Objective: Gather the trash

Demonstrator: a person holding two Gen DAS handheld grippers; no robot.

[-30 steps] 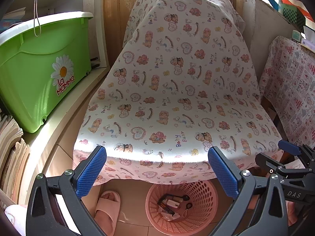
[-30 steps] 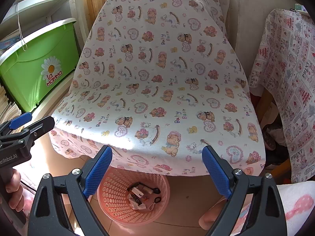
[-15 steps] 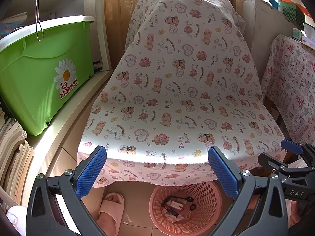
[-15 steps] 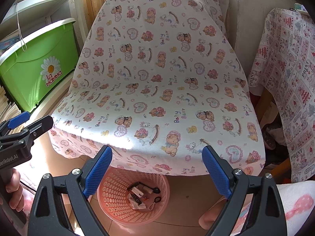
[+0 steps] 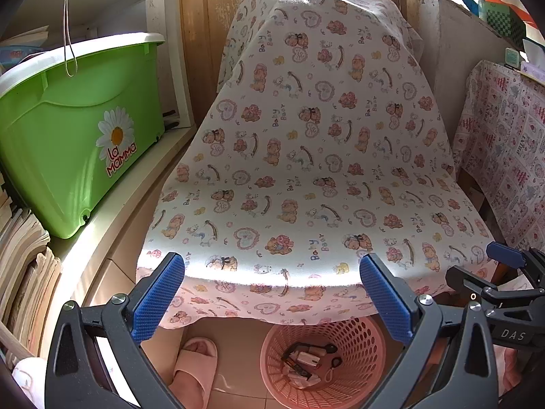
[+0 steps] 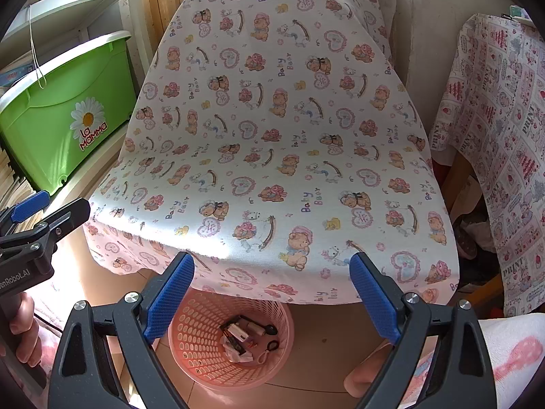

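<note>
A pink plastic waste basket (image 5: 361,341) (image 6: 190,330) stands on the tiled floor under the front edge of a surface covered by a teddy-bear print cloth (image 5: 306,170) (image 6: 279,156). Several pieces of trash (image 5: 306,363) (image 6: 247,339) lie in the basket. My left gripper (image 5: 272,296) is open and empty, above and in front of the basket. My right gripper (image 6: 272,293) is open and empty, also over the basket. The right gripper also shows at the right edge of the left wrist view (image 5: 504,272). No trash shows on the cloth.
A green "La Mamma" storage box (image 5: 75,129) (image 6: 68,116) sits on a white shelf at the left, above stacked papers (image 5: 24,266). A pink slipper (image 5: 194,364) lies on the floor left of the basket. A second patterned cloth (image 6: 504,136) hangs at the right.
The left gripper has pulled back and risen slightly, so the cloth-covered surface and basket sit a little lower and farther in its view. The right gripper has barely moved.
</note>
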